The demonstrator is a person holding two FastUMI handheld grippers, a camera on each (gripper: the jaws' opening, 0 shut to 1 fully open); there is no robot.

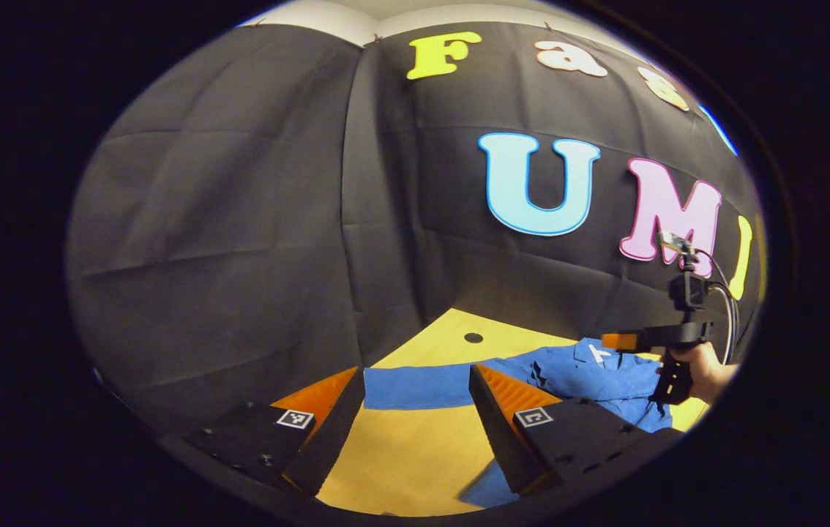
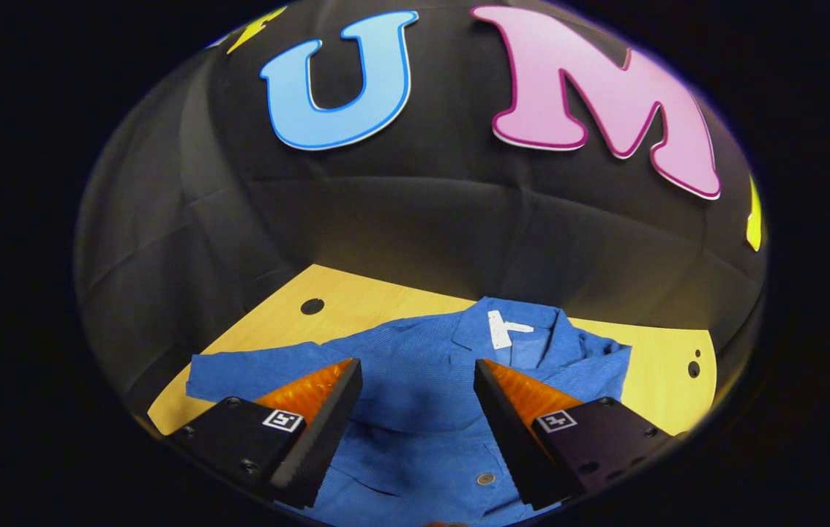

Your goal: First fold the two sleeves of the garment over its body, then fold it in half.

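Almost nothing here can be read. Each finger of the left gripper point(image 1: 415, 410) carries a small square black-and-white marker, low in the frame; it is a coded pattern, not letters. The fingers of the right gripper point(image 2: 415, 417) carry the same kind of marker. Inside the collar of the blue garment point(image 2: 415, 395), at the middle of the right gripper view, a white label point(image 2: 501, 328) is sewn, but any print on it is too small to make out.

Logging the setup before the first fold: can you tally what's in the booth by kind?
Blue garment: 1
Wooden table: 1
Grippers: 2, left gripper and right gripper
Hand holding the right gripper: 1
Total: 5
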